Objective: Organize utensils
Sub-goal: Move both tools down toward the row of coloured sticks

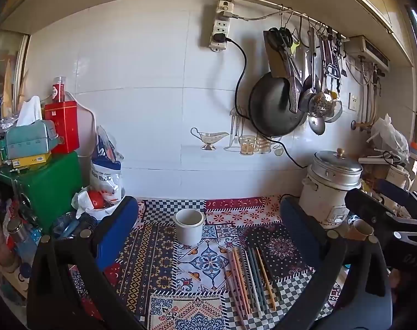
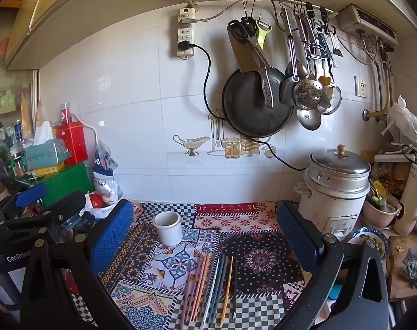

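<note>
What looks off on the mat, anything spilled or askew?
Nothing spilled. The chopsticks lie loose in a rough, slightly fanned row on the patterned cloth, while the white cup stands upright and looks empty.

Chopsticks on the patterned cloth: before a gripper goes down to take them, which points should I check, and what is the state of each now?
1. Left gripper open, holding nothing: ok.
2. Right gripper open, holding nothing: ok.
3. White cup upright, mouth up, seems empty: ok.
4. Chopsticks all flat on the cloth, none in the cup yet: ok.
5. Chopsticks apart enough to pinch only one: not ok, they lie close side by side.
6. Rice cooker away from the path between chopsticks and cup: ok, it stands off to the right.
</note>
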`<control>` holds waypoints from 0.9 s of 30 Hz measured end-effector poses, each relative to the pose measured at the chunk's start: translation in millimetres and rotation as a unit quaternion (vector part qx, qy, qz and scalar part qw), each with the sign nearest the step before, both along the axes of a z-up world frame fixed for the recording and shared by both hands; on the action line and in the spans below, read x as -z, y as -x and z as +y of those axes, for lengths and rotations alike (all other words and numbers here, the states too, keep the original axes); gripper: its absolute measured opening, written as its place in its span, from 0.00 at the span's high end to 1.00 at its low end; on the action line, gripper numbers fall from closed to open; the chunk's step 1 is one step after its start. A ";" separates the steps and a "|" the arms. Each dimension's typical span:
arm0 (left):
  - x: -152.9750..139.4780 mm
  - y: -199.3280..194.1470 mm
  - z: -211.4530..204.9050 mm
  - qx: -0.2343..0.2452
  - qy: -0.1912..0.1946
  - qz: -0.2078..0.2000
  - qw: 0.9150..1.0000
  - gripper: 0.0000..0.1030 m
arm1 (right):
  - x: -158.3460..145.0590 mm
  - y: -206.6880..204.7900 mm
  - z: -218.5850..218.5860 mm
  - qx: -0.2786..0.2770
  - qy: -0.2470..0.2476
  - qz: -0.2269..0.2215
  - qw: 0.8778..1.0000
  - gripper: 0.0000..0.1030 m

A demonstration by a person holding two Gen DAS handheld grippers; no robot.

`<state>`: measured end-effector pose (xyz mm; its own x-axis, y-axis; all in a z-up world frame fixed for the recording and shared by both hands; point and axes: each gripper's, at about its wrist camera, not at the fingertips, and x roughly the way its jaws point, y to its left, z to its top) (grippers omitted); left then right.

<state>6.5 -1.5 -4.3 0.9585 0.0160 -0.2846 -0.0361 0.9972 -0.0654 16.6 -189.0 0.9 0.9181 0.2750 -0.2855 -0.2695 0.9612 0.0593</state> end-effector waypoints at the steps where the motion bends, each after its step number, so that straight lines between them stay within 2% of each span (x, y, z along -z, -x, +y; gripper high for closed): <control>1: -0.1 0.4 -0.9 0.000 -0.001 0.000 1.000 0.00 | 0.2 0.7 1.1 0.000 0.000 0.000 1.000 0.00; 16: -2.9 1.1 -4.6 0.001 -0.006 -0.002 1.000 0.00 | -0.4 0.5 -1.9 -0.001 -0.007 0.003 1.000 0.00; 27: -2.9 0.3 -3.7 0.002 -0.005 -0.002 1.000 0.00 | 2.6 -0.3 3.3 0.001 0.008 0.001 1.000 0.00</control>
